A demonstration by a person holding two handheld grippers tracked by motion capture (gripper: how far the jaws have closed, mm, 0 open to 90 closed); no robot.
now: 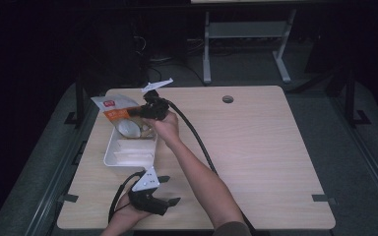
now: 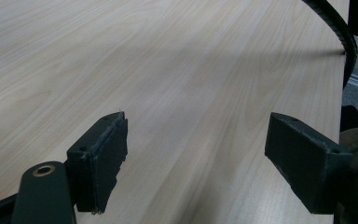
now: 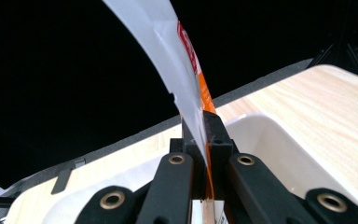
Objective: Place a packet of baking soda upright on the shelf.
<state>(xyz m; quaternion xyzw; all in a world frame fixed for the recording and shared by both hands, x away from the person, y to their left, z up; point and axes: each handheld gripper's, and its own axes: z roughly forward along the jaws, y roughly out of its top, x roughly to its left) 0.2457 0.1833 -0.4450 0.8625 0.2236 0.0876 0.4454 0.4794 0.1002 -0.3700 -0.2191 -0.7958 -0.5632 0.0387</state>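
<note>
From above, my right tool (image 1: 142, 111) reaches across to the far left part of the worktop (image 1: 256, 147), over the white tray (image 1: 109, 156), with my right forearm stretched diagonally from the near edge. The packet (image 1: 114, 109), white with an orange band and a red label, hangs at the tool over the tray's far end. My right tool's own camera adds what the high view cannot: the 2 jaws are pressed together on the packet's (image 3: 186, 79) thin edge, the sheet curving up and away from them, and the tray's (image 3: 279, 140) white wall lies just below.

My left tool (image 1: 170, 191) sits low near the worktop's near edge, my hand curled under it, pointing right. Its own camera shows the jaws spread wide with nothing between them, above bare wood (image 2: 168, 84), and a black cable (image 2: 340, 32) arcing at the upper right.
</note>
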